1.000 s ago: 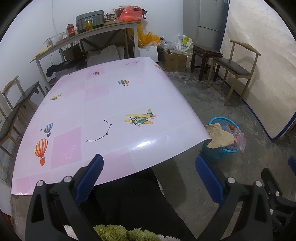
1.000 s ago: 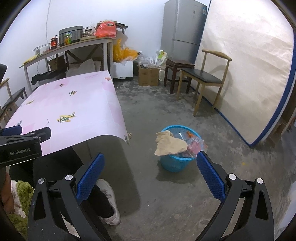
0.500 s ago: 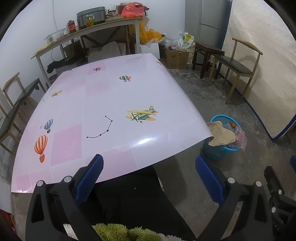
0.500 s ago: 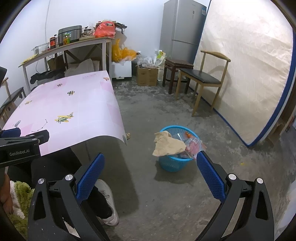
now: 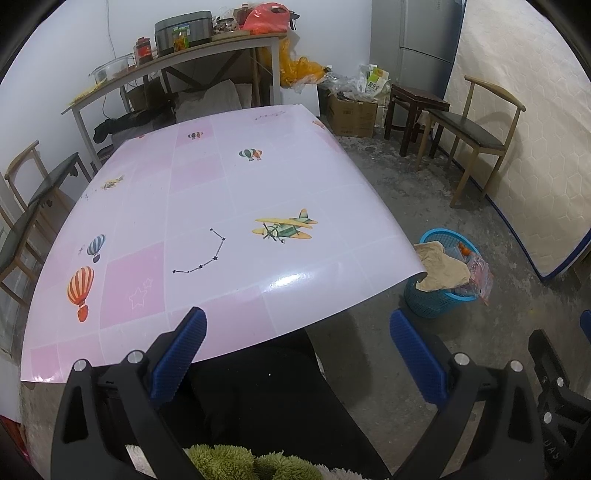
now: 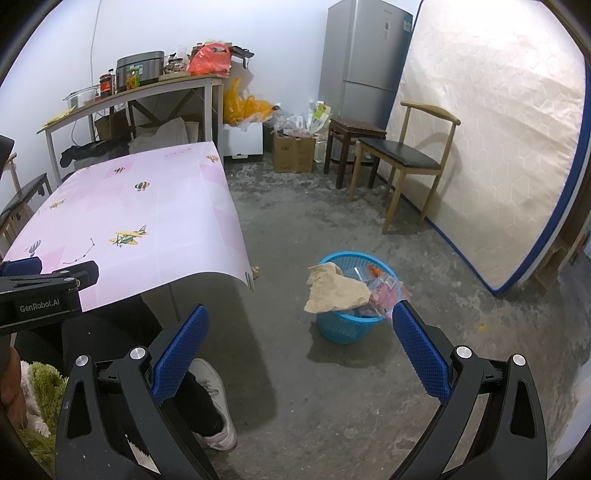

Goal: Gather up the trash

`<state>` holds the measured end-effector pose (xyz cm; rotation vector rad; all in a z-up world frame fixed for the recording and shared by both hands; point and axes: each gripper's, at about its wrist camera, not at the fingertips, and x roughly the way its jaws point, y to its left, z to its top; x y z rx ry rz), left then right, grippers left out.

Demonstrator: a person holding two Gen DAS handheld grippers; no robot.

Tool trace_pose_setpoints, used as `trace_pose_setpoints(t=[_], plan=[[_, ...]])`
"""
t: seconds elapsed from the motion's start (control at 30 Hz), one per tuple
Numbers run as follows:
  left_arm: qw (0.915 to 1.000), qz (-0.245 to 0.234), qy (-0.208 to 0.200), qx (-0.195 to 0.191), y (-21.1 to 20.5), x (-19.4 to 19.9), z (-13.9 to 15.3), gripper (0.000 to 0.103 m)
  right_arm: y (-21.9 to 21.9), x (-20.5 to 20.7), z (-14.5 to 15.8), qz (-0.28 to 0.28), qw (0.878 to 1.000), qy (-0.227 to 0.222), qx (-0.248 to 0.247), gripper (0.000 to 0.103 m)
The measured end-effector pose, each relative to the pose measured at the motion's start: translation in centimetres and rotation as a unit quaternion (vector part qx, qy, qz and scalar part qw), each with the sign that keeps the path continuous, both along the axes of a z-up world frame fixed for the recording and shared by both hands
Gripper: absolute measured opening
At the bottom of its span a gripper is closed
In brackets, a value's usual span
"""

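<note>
L gripper (image 5: 295, 350) & R gripper (image 6: 299, 343) are both hanging wide open, holding nothing. Blue basket (image 6: 345, 328) w/ trash is sitting mid frame on the floor, right of the pink table (image 6: 147, 221).

My left wrist view looks forward and down past its spread tongs (image 5: 295, 354) from just off the near edge of the desk (image 5: 229, 206), close above its pink airplane-print cover. My right wrist view sits further right, between its own tongs (image 6: 301, 354), facing the concrete floor (image 6: 332, 229) and the mattress (image 6: 491, 147) on the right wall. Both views share the desk's near right corner, the blue trash basket (image 5: 432, 306) (image 6: 343, 328) beside it, the wooden chair (image 5: 476, 133) (image 6: 406, 158) and the grey fridge (image 5: 424, 33) (image 6: 364, 55).
</note>
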<state>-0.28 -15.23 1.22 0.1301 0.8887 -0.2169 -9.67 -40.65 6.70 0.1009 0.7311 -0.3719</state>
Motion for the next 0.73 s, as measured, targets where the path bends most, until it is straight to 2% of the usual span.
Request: trace_pose_setpoints(t=[0.73], plan=[[0.9999, -0.001, 0.012, -0.008, -0.15, 0.22, -0.12, 0.097, -0.1, 0.03, 0.0, 0.001, 1.0, 0.0, -0.001, 0.096]])
